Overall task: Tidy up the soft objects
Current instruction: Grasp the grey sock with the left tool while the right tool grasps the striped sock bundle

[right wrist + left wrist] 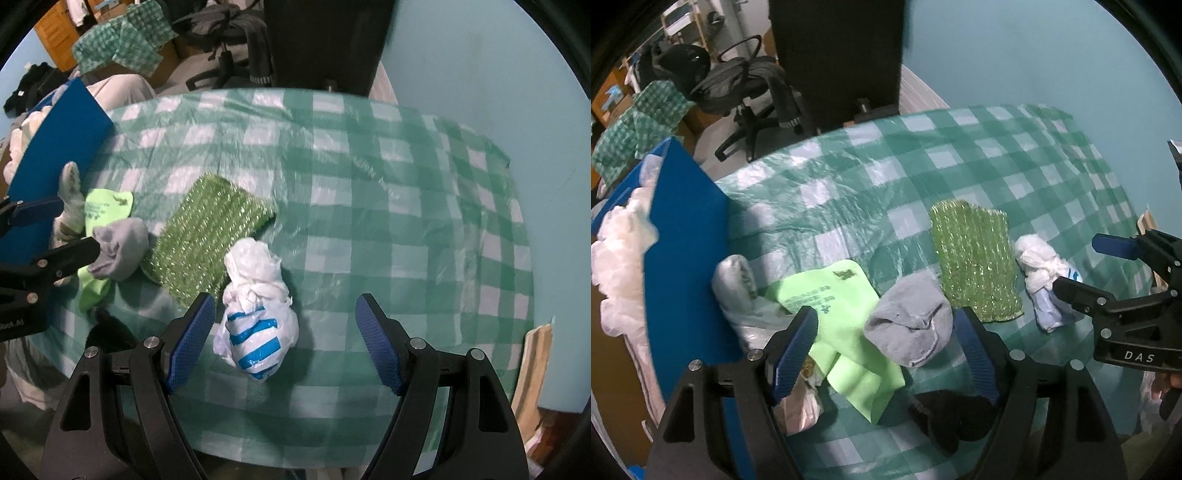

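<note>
The left tongs (886,347) stand wide, pointing steeply down at the bench (1015,155), which is covered in a green-and-white checked plastic cloth. Between their 2 blue pads (977,358) lies a rolled grey sock (910,325), not pressed by either pad; it rests partly on a bright green cloth (846,306) printed with dark lettering. A dark, black soft item (955,413) lies just below the sock, near the right pad. To the left of the green cloth sits a pale grey bundle (738,291), against a blue bin (683,240) that holds white fluffy material (617,254).

The right tongs (284,343) also stand wide and empty. Between their pads, closer to the left one, lies a knotted white plastic bag with blue stripes (255,325), untouched. Just beside it, toward the far left, a glittery green knitted pad (210,243) lies flat on the cloth, its near edge close to the bag. The grey sock (122,251) and green cloth (107,206) show beyond that pad, with the left tongs reaching in from the left edge of the right wrist view.
</note>
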`<state>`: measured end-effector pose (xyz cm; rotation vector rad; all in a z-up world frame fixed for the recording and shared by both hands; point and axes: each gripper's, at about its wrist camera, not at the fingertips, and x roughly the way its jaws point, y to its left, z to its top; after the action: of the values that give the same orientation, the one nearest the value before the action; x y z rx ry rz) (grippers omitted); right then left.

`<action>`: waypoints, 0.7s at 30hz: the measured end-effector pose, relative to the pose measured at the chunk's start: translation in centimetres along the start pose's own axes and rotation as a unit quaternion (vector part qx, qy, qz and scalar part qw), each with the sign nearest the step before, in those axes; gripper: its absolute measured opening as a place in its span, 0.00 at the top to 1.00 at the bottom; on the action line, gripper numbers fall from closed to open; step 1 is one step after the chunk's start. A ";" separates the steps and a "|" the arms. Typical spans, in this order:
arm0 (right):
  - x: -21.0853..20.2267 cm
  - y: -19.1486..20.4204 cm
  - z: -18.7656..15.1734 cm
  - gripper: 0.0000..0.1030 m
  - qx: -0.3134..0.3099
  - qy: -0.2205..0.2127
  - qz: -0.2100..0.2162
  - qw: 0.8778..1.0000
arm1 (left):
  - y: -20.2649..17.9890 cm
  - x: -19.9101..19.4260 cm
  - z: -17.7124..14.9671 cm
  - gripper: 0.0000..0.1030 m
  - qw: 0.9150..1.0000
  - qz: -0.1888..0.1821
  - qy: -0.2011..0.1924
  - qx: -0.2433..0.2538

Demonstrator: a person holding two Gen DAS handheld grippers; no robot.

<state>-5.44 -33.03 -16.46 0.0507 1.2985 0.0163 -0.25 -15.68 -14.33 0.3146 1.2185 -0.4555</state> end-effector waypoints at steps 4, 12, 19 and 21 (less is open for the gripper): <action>0.9 0.0 -0.2 0.25 0.011 0.010 0.006 1.000 | -0.4 1.0 -0.3 0.22 1.000 0.001 0.011 0.013; 2.6 1.2 -0.5 0.25 -0.005 0.023 -0.007 1.000 | -0.7 2.7 -0.3 0.22 0.999 0.004 0.029 0.027; 3.7 0.7 -1.0 0.45 0.002 0.040 -0.024 0.999 | -1.2 3.8 -0.7 0.22 0.998 0.016 0.039 0.041; 3.4 0.2 -1.0 0.56 0.009 0.039 -0.025 0.999 | -1.2 3.8 -0.8 0.25 0.998 0.014 0.036 0.042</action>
<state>-5.52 -32.62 -20.01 0.0326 1.3769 -0.0357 -0.45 -16.98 -18.19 0.4230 1.2660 -0.4751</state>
